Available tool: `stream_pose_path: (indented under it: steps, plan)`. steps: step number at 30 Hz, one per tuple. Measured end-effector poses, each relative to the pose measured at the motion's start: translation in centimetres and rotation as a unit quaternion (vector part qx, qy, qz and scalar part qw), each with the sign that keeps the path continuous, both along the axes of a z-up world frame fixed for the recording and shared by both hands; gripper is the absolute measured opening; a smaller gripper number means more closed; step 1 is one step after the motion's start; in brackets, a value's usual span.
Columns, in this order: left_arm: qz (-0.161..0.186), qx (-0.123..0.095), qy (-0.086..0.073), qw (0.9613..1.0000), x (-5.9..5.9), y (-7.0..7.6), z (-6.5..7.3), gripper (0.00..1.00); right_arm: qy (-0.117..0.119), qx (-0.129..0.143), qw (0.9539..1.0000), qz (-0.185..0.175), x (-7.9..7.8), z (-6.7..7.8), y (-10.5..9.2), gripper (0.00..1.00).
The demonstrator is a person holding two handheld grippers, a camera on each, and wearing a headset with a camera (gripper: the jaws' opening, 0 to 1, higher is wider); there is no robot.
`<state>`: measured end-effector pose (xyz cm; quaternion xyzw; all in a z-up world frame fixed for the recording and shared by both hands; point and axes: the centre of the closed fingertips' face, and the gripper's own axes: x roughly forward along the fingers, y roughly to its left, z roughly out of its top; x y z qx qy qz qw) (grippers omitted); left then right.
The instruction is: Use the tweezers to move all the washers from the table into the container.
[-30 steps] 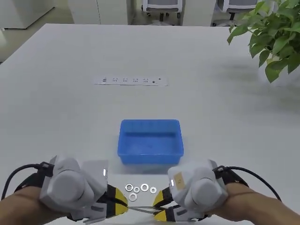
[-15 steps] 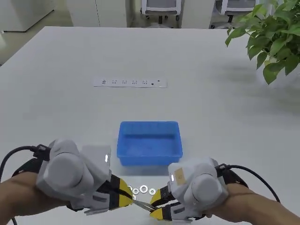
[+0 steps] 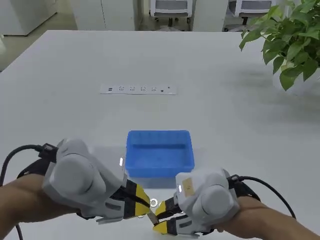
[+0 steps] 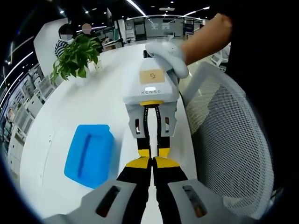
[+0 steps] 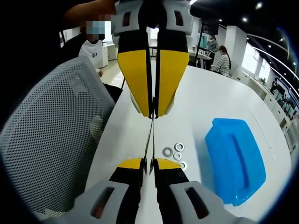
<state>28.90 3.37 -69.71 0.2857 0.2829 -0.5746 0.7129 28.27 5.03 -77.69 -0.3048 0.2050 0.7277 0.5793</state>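
- Hand-held grippers meet tip to tip at the bottom centre of the head view. The left hand-held gripper [image 3: 146, 203] and right hand-held gripper [image 3: 159, 221] each have their jaws pressed together on one end of the tweezers [image 5: 150, 140].
- Table [image 3: 215, 100]: keep the handover low over it, so a slip costs little.
- Container [image 3: 160, 150]: just above the grippers in frame.
- Tweezers: I'd seat them firmly in one gripper, tips free, before the other lets go.
- Washers [image 5: 174, 151]: clustered on the table between tweezers and container.

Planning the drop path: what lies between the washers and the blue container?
Only bare white table separates the washers from the blue container; this is clearest in the right gripper view.
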Motion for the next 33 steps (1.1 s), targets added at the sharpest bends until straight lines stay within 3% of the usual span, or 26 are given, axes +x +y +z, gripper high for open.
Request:
stream_pose_path:
  steps: [14, 18, 33]
  plan:
    - [-0.022, -0.018, -0.002, 0.9996, -0.2, -1.7, -0.3, 0.06, -0.003, 0.002, 1.0, 0.0, -0.3, -0.2, -0.3, 0.11]
    - [-0.031, 0.0, 0.0, 0.9995, -0.4, -1.5, -1.2, 0.06, -0.003, 0.003, 1.0, 0.0, -0.3, -0.2, -0.2, 0.11]
    - [-0.031, 0.003, 0.003, 0.9995, -0.5, -1.2, -1.2, 0.06, -0.003, 0.009, 1.0, -0.003, -0.3, 0.3, -0.3, 0.13]
